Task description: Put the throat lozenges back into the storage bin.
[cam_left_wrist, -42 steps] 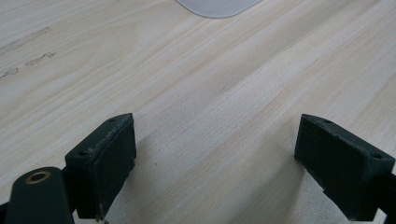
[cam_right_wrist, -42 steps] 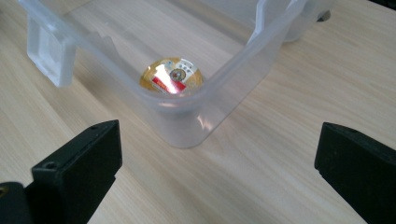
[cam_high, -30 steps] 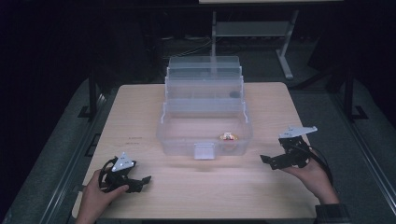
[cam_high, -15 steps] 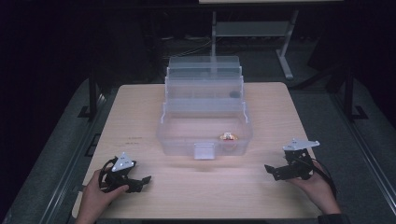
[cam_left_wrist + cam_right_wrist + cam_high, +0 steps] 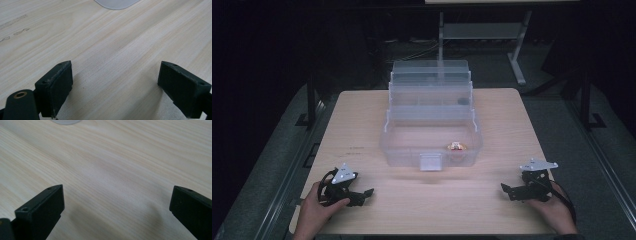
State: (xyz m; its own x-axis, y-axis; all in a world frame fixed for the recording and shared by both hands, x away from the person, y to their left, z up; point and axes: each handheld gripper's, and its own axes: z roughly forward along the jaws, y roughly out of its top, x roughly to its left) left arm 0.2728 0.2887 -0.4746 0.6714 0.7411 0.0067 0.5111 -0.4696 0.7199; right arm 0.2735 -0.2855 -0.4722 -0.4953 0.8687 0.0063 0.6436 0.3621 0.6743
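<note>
Your left gripper rests low on the worktop at its near left corner, jaws wide apart, nothing between them. Your right gripper sits at the near right, jaws likewise spread and empty. The clear box stands mid-worktop, well apart from both, with a small orange item inside its front tray.
</note>
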